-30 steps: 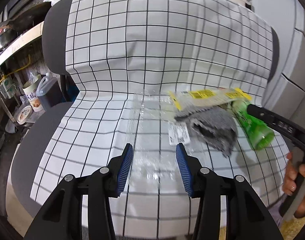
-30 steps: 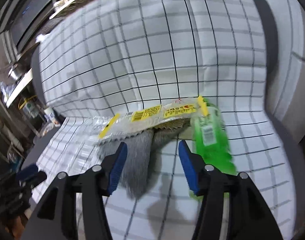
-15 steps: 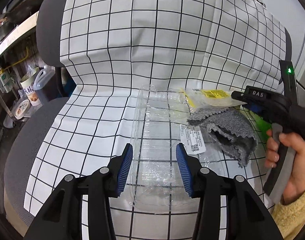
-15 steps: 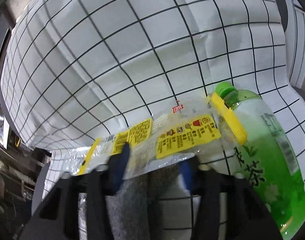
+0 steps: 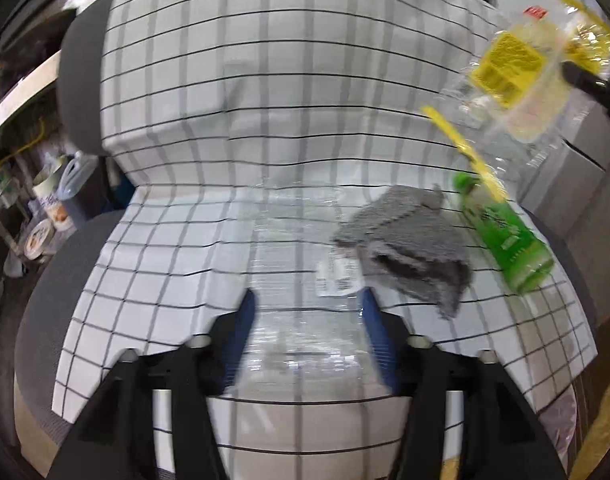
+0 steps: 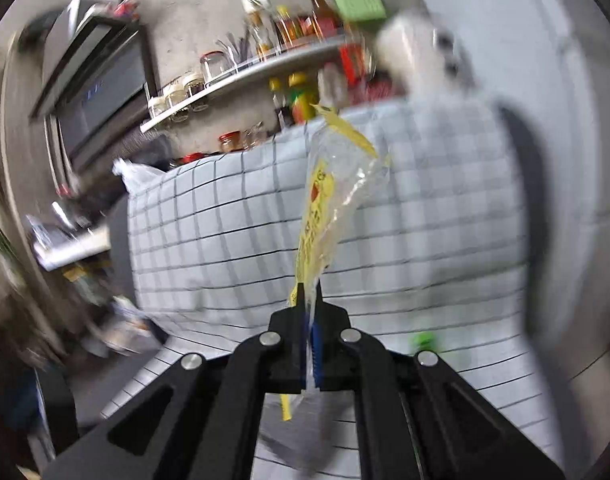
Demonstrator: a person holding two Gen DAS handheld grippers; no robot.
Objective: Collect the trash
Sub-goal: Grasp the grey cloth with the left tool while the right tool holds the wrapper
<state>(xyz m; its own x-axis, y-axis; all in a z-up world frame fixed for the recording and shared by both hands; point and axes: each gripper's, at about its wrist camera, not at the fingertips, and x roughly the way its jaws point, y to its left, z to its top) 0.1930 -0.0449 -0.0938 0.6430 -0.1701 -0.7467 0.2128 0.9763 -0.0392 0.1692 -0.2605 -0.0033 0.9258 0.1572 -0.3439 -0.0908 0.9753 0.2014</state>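
My right gripper is shut on a clear plastic wrapper with yellow labels and holds it up in the air; the wrapper also shows at the upper right of the left wrist view. My left gripper is open, its blue pads either side of a clear plastic tray with a white label, lying on the checked cloth of the chair seat. A green bottle lies on its side at the right. A grey cloth lies between tray and bottle.
The chair's checked backrest rises behind the seat. Jugs and containers stand on the floor at the left. A shelf with jars and bottles is on the wall behind the chair.
My right gripper has closed on the yellow-labelled wrapper and lifted it off the grey cloth, high above the seat. My left gripper has moved in around the clear tray.
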